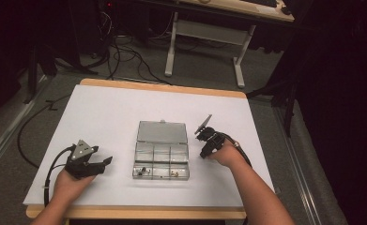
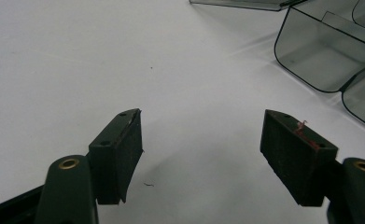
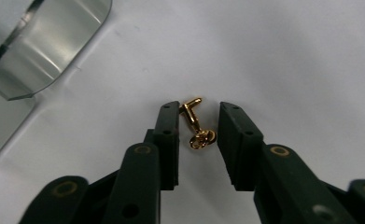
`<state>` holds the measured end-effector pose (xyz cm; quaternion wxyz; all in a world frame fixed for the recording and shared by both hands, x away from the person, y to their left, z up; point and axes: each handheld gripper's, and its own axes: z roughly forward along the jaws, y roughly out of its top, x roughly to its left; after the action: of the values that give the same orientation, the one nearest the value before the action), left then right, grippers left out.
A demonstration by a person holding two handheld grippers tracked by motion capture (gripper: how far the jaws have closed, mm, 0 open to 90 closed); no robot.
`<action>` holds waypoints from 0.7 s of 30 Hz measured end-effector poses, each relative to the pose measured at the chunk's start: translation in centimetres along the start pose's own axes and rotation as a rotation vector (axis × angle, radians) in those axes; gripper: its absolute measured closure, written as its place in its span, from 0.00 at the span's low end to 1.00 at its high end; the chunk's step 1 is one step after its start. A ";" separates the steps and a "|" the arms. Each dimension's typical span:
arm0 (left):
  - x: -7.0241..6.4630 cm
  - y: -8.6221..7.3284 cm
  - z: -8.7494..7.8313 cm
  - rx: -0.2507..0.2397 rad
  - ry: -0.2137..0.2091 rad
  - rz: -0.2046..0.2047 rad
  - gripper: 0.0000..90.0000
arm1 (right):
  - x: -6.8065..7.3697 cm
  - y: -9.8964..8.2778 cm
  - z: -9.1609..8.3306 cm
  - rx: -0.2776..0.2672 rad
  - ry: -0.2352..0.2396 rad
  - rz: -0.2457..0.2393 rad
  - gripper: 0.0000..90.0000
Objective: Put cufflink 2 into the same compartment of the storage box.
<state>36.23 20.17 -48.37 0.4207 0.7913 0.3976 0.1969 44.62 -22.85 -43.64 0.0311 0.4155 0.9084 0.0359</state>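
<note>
A small gold cufflink (image 3: 196, 127) lies on the white table (image 1: 101, 117), just right of a clear compartment box (image 1: 161, 151). My right gripper (image 3: 198, 109) is lowered over it with one jaw on each side. The jaws are narrowly apart; the left one touches the cufflink's bar. In the high view the right gripper (image 1: 203, 153) points down at the table beside the box. My left gripper (image 1: 107, 161) rests at the left of the box, jaws wide apart and holding nothing. The left gripper (image 2: 201, 119) faces bare table with the box (image 2: 325, 60) ahead to its right.
The box lid (image 1: 162, 132) lies open flat behind the compartments. Small metal pieces (image 1: 141, 169) sit in the front row of compartments. A rounded corner of the box (image 3: 45, 51) lies close to the right gripper's left. A desk frame (image 1: 204, 42) stands beyond the table.
</note>
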 end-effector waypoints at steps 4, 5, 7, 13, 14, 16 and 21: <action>0.0 0.0 0.0 -0.001 0.001 -0.001 0.34 | 0.0 -0.3 0.2 0.007 0.010 -0.015 0.81; 0.0 0.0 0.0 0.000 0.001 0.000 0.34 | -0.1 -0.3 0.2 0.006 0.010 -0.014 0.82; -0.1 0.0 0.0 -0.003 0.003 -0.003 0.34 | -0.1 -0.4 0.2 0.005 0.011 -0.006 0.86; 0.0 0.0 0.0 -0.001 0.001 0.000 0.34 | 0.2 -0.4 0.1 0.013 0.006 -0.002 0.88; 0.0 0.0 0.0 -0.003 0.000 0.000 0.34 | 0.2 -0.4 0.0 0.017 0.005 0.000 0.88; 0.0 0.0 0.0 -0.003 -0.002 0.001 0.34 | 0.3 -0.3 -0.3 0.013 -0.003 0.013 0.88; 0.0 0.0 0.0 -0.005 -0.001 0.000 0.34 | 0.2 -0.7 -1.5 -0.013 0.014 0.054 0.88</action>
<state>36.19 20.16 -48.37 0.4229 0.7903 0.3969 0.1974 43.85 -23.16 -42.24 0.0264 0.4395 0.8967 0.0454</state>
